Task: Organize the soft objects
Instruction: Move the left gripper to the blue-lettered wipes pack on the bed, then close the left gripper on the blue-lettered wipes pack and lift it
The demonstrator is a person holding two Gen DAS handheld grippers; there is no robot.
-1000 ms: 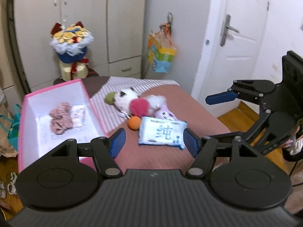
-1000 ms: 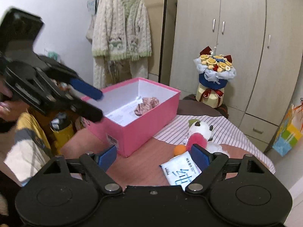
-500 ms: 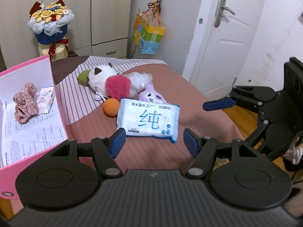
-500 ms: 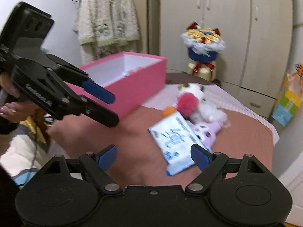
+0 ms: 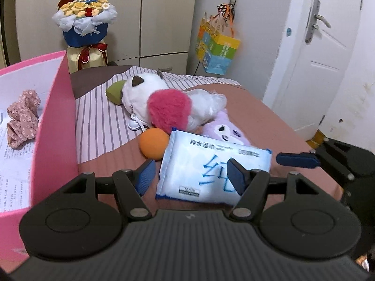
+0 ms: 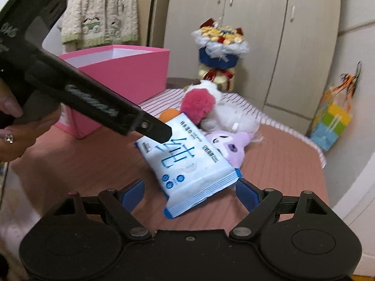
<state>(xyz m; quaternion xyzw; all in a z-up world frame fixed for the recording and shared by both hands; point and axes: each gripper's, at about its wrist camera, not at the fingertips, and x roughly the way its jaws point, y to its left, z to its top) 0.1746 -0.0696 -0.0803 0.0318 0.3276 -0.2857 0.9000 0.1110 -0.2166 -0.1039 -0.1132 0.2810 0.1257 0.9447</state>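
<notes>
A blue-and-white pack of wet wipes [image 5: 211, 168] lies on the brown table, also in the right wrist view [image 6: 187, 161]. Behind it lie an orange ball [image 5: 153, 142], a white plush with a red pompom [image 5: 168, 105] and a purple plush [image 5: 225, 133]. My left gripper [image 5: 191, 178] is open, its jaws on either side of the pack's near end. My right gripper [image 6: 189, 189] is open and empty just short of the pack's other end. A pink box [image 5: 54, 126] at the left holds a floral scrunchie [image 5: 22, 114].
A flower bouquet [image 5: 85, 28] stands behind the table by the wardrobe. A colourful bag [image 5: 216, 49] hangs on the wall near the white door [image 5: 323, 53]. A striped cloth [image 5: 100, 121] covers the table's far part. A cardigan [image 6: 100, 9] hangs at the left.
Both grippers have moved in toward the wipes pack, which now looms large between the left jaws and close before the right ones. Both stay open.
</notes>
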